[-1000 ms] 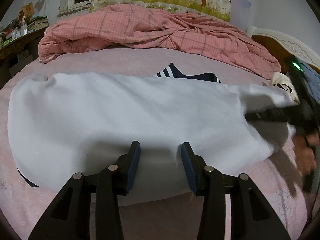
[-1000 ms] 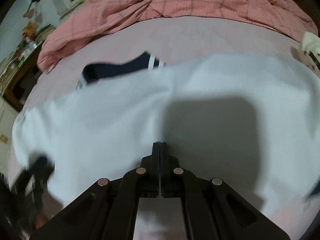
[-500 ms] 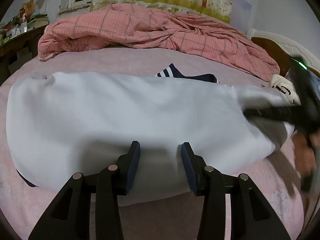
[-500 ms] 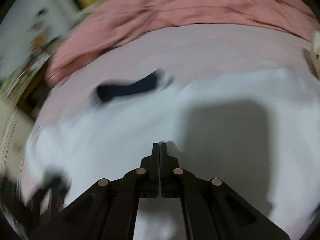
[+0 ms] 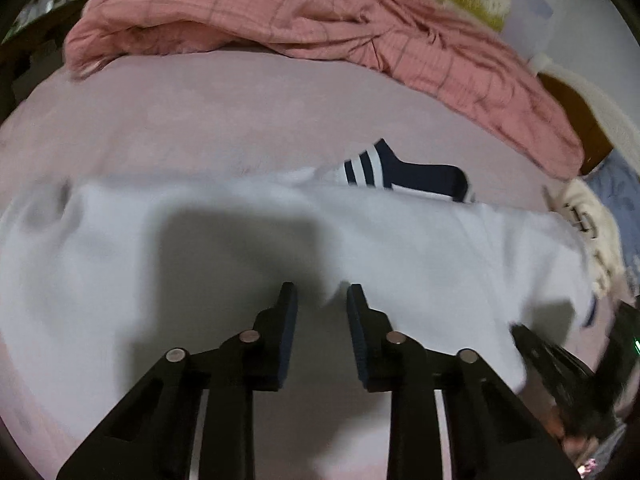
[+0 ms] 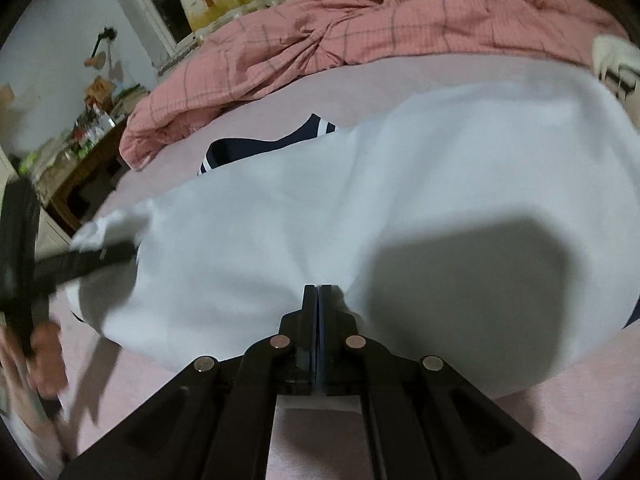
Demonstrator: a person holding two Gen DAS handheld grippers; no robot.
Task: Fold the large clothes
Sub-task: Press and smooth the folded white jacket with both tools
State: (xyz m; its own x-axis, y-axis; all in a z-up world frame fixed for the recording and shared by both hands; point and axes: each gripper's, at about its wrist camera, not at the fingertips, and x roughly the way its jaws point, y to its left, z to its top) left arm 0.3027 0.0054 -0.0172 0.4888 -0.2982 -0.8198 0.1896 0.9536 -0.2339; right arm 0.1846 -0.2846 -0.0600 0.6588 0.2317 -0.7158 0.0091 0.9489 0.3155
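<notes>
Left tool [image 5: 322,300] agape, right tool [image 6: 318,300] clamped

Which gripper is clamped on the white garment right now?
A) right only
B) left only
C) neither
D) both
A: in the right wrist view the right gripper has its jaws pressed together on a pinch of the white garment, while in the left wrist view the left gripper hangs over the cloth with jaws apart.

Both views are dimly lit from above and behind the cameras, so blocky dark shadows are thrown onto the white garment [image 5: 420,248] just ahead of each gripper. Strong fisheye bending and black vignetting are seen at the edges. Motion blur is carried by the garment's borders (most heavily in the left wrist view).
</notes>
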